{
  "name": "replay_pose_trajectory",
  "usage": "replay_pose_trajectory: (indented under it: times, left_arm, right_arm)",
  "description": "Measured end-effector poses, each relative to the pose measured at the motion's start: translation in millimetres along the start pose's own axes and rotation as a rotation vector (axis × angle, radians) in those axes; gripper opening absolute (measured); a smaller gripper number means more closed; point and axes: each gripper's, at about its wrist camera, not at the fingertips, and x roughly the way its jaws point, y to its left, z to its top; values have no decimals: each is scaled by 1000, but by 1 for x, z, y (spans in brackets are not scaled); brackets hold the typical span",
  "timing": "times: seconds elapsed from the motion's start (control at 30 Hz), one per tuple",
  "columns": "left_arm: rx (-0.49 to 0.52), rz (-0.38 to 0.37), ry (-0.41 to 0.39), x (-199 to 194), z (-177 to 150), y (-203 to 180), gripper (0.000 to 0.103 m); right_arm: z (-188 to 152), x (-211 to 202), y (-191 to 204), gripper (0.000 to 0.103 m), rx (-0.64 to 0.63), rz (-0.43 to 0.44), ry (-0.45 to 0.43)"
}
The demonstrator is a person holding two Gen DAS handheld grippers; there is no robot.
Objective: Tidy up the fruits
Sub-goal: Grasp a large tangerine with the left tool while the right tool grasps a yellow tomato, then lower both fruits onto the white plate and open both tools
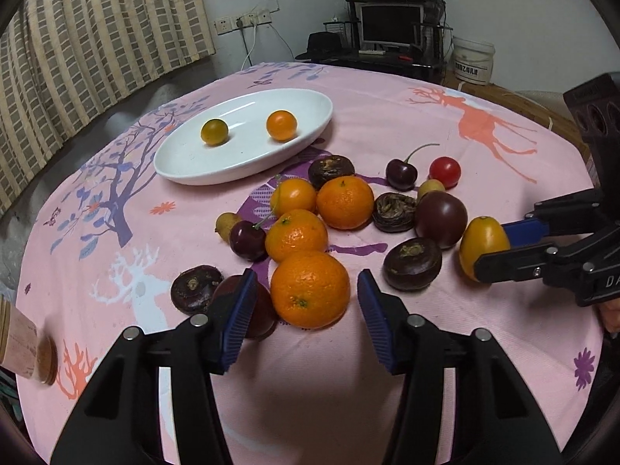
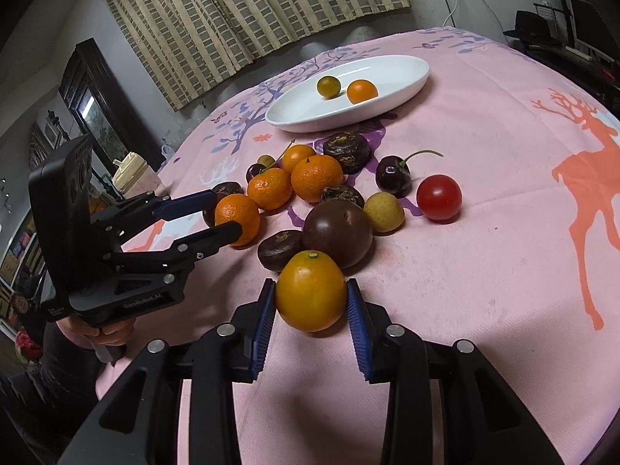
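R gripper (image 2: 311, 302) clamped on yellow-orange fruit (image 2: 310, 290); L gripper (image 1: 308, 290) spread round mandarin (image 1: 310, 288), gaps seen. White dish (image 1: 193, 170): 2 small fruits.

Two close wrist views, shared fruit pile (image 1: 329, 209).

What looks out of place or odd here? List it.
Nothing is damaged or spilled. Most fruit lies in a loose heap on the tablecloth, while the white plate holds only two small orange fruits. A jar sits at the table's near-left edge.
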Motion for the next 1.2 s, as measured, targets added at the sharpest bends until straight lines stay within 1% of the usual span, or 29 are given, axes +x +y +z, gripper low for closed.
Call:
replay_pose_trajectory:
  times: [0.1, 0.17, 0.23, 0.33, 0.47, 0.53, 0.6, 0.67, 0.73, 0.8, 0.83, 0.87, 0.9, 0.97, 1.03, 1.1, 1.2]
  left_arm:
    - [39, 30, 14, 6, 3, -7, 53]
    - [71, 46, 33, 11, 5, -13, 51]
    - [111, 93, 42, 15, 4, -20, 48]
    - [153, 135, 46, 15, 1, -25, 46]
    - [129, 131, 44, 13, 0, -21, 45]
    - [110, 119, 44, 11, 1, -19, 44]
    - [53, 65, 43, 7, 5, -11, 44]
    - [-42, -5, 10, -3, 15, 6, 44]
    - [-140, -46, -31, -10, 29, 25, 43]
    - [-258, -85, -80, -13, 50, 49, 43]
    - [-305, -93, -102, -12, 61, 60, 43]
    - [-360, -84, -119, -7, 74, 72, 43]
    - [-392, -68, -123, -1, 84, 80, 43]
    - [-439, -41, -120, 16, 102, 93, 43]
    - [-488, -35, -89, 40, 116, 107, 43]
    - [-512, -25, -52, 60, 124, 118, 43]
    - [-507, 32, 17, 88, 131, 121, 44]
  right_arm:
    - [0, -1, -1, 37, 5, 11, -1]
    - [-1, -1, -2, 37, 12, 17, -2]
    - [-1, -2, -5, 37, 23, 25, -1]
    - [-1, -2, -9, 37, 44, 42, 3]
    - [-1, -2, -13, 37, 63, 51, 5]
    - [0, -2, -10, 37, 49, 18, 2]
    - [4, -2, -4, 37, 14, -7, 0]
    - [14, -3, 0, 37, -19, 4, -7]
    - [34, -9, 3, 37, -36, 35, -47]
    - [65, -11, 7, 37, -67, 17, -112]
    - [80, -10, 8, 37, -78, -1, -147]
    - [97, -5, 7, 37, -79, -19, -176]
    - [118, 4, 5, 37, -70, -39, -195]
    - [150, 28, -4, 37, -48, -84, -193]
    - [180, 57, -17, 37, -26, -153, -176]
    - [198, 83, -29, 37, -18, -208, -144]
    - [206, 106, -41, 37, -14, -239, -105]
